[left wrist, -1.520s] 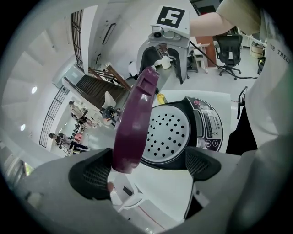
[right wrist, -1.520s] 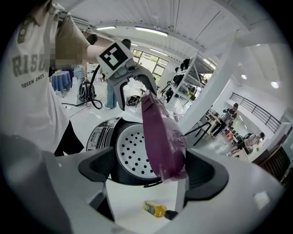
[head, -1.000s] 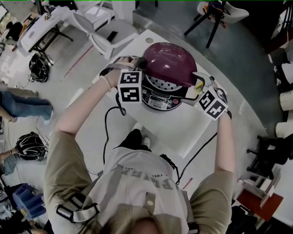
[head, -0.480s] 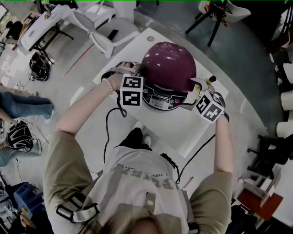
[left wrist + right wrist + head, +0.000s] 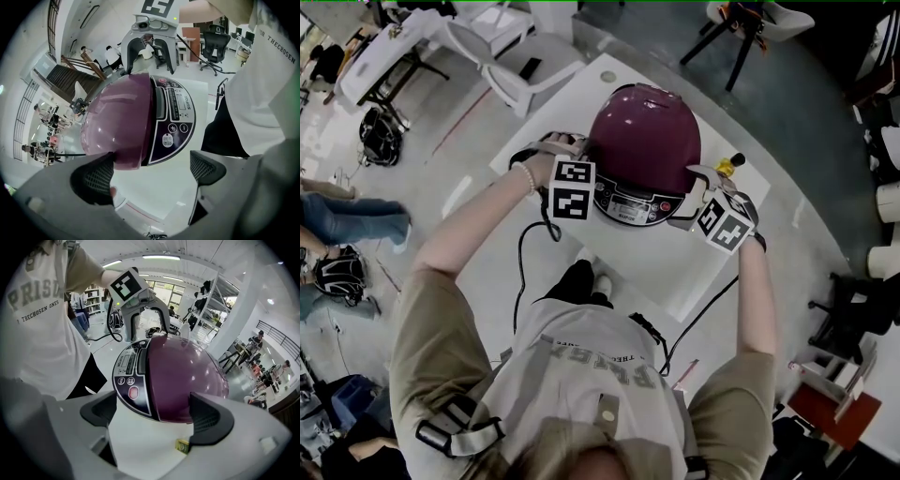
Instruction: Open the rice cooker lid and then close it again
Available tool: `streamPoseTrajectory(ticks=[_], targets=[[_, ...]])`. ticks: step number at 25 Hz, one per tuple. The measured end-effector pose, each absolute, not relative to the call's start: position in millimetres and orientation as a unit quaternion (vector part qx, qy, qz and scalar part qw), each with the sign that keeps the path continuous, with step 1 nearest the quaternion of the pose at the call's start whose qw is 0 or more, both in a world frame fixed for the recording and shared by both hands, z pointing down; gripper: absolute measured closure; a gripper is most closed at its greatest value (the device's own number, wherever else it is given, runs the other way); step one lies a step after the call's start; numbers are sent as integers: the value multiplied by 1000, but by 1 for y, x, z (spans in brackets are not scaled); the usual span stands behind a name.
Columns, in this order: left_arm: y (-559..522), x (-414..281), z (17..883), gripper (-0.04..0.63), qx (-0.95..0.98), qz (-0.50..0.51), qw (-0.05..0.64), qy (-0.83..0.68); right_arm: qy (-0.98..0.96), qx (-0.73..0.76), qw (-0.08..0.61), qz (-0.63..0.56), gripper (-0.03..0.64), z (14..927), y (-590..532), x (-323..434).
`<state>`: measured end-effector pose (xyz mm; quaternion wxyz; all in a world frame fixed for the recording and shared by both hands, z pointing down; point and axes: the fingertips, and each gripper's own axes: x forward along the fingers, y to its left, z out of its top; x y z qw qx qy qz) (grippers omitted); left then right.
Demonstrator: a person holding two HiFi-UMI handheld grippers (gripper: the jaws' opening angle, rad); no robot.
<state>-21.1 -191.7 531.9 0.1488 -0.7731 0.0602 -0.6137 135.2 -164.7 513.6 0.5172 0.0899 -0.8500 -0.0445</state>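
Observation:
The rice cooker (image 5: 642, 141) stands on the white table (image 5: 675, 267), its maroon domed lid (image 5: 119, 124) (image 5: 185, 376) down flush against the dark control panel (image 5: 626, 202) (image 5: 176, 117) (image 5: 133, 376). My left gripper (image 5: 579, 148) (image 5: 150, 171) is at the cooker's left side, open, its jaws spanning the lid's edge with nothing pinched. At the cooker's right side my right gripper (image 5: 698, 187) (image 5: 154, 413) is open too, the lid's rim lying between its fingers but apart from them. Each gripper shows across the cooker in the other's view.
A small yellow object (image 5: 727, 166) sits on the table just right of the cooker. A black power cord (image 5: 519, 258) hangs off the table's left edge. White chairs (image 5: 520, 80) stand beyond the table, and people are at the far left.
The lid, partly raised a second ago with the inner plate showing, has come down shut. Both grippers have lowered a little beside the cooker.

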Motion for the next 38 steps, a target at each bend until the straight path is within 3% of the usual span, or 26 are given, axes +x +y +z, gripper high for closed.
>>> streamPoseTrajectory(ticks=[16, 38], targets=[[-190, -23, 547, 74, -765, -625, 151, 30, -852, 74, 518, -27, 158, 527, -163, 136], [-188, -30, 551, 55, -742, -654, 142, -28, -820, 16, 572, -19, 158, 532, -160, 140]])
